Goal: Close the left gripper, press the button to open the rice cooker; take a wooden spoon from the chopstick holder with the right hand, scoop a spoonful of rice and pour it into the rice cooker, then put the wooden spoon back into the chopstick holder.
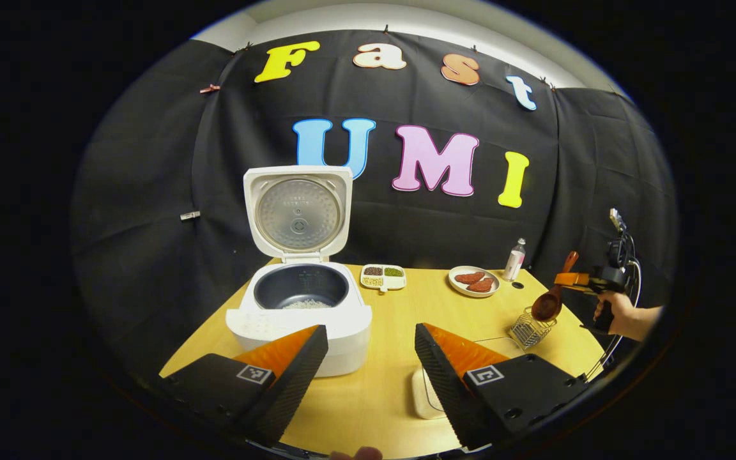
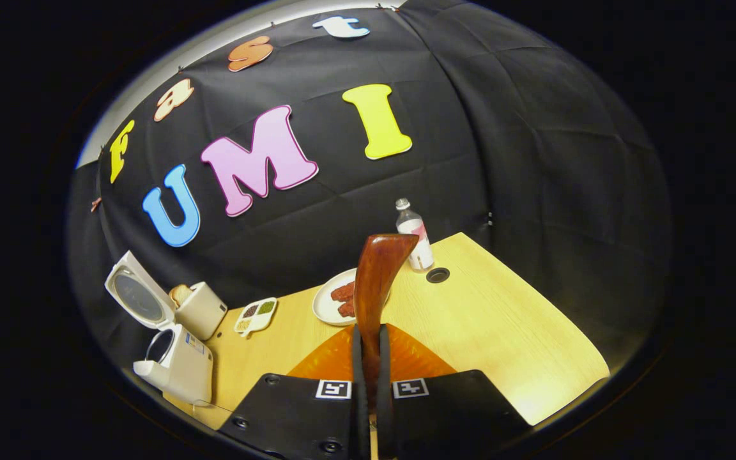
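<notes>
The white rice cooker (image 1: 298,313) stands open on the table, its lid (image 1: 298,214) upright. A little white rice lies in its dark inner pot (image 1: 301,287). My left gripper (image 1: 371,332) is open and empty, just in front of the cooker. At the far right a hand holds my right gripper (image 1: 588,281), shut on the wooden spoon (image 1: 550,300). The spoon's bowl hangs down just above the wire chopstick holder (image 1: 529,329). In the right gripper view the spoon's handle (image 2: 377,275) sticks up from between the shut fingers of my right gripper (image 2: 368,332). The cooker (image 2: 173,361) is at the left there.
A divided dish of grains (image 1: 383,276), a plate of red food (image 1: 473,281) and a small bottle (image 1: 514,260) stand along the back of the wooden table (image 1: 374,390). A white container (image 1: 424,396) lies partly hidden under my left gripper's right finger. A beige appliance (image 2: 200,310) stands behind the cooker.
</notes>
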Motion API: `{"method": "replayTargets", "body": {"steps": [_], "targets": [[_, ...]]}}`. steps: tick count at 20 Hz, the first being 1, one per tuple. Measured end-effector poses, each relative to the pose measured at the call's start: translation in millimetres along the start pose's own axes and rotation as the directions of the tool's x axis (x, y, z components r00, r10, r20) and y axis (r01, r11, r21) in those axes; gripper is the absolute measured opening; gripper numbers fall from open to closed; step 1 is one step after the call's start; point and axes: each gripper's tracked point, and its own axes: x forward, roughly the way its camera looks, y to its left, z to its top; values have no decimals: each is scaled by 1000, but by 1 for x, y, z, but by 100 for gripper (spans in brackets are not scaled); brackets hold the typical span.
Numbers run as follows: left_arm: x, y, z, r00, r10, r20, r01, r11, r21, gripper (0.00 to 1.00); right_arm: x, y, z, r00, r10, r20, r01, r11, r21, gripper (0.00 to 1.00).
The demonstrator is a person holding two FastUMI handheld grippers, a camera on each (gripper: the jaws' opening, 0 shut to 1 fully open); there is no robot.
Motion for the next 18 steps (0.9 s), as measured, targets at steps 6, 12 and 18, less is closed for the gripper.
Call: {"method": "replayTargets", "body": {"steps": [6,12,18], "targets": [[0,-1,-4,999,26,-18,-26,1000,8,95,12,1,-26,999,14,-41,-15,1000,-15,10],[-1,2,-12,999,39,-36,-39,999,3,95,9,-11,-39,998,-5,-61,8,999,49,16],[-1,4,-2,999,26,-30,-25,999,32,95,-2,-19,-34,998,-22,-55,26,998,65,59]]}}
